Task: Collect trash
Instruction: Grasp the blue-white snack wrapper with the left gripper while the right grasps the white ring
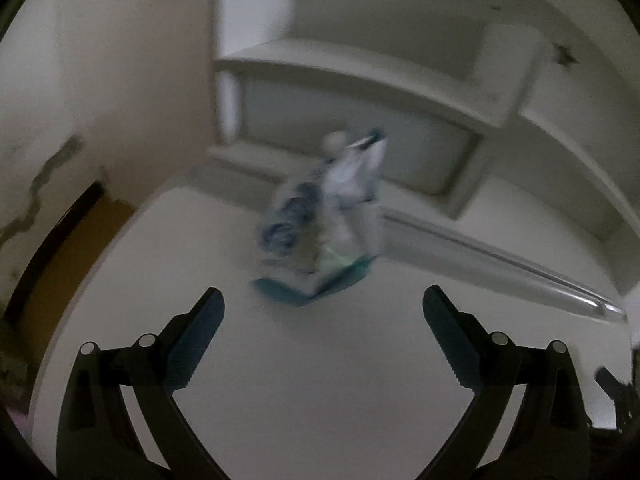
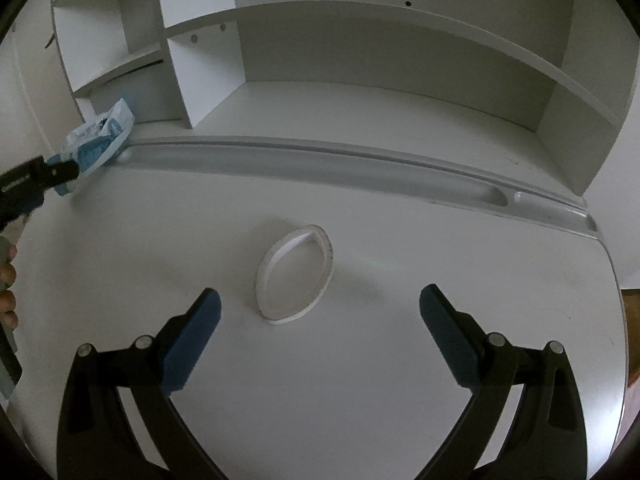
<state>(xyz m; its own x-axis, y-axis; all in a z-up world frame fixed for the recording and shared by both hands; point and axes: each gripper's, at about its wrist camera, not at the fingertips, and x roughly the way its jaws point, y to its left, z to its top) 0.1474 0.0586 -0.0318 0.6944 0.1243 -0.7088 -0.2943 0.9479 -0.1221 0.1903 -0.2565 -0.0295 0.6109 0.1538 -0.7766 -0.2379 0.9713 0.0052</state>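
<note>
White laminate covers the surface [image 2: 360,380], backed by a shelf unit [image 2: 400,60] and a long moulded groove [image 2: 320,164]. At far left, the right wrist view shows a crinkled blue-and-white wrapper [image 2: 100,140] beside the groove's end, the left gripper's tip touching or just short of it. The left wrist view, blurred, shows that wrapper [image 1: 320,224] ahead of the left gripper [image 1: 322,304], spread wide. Only the right view holds a flattened white ring [image 2: 296,276], ahead of the spread right gripper [image 2: 320,304].

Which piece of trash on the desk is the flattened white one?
The squashed white paper cup before the right gripper; the other, a crumpled wrapper, is blue-printed.
</note>
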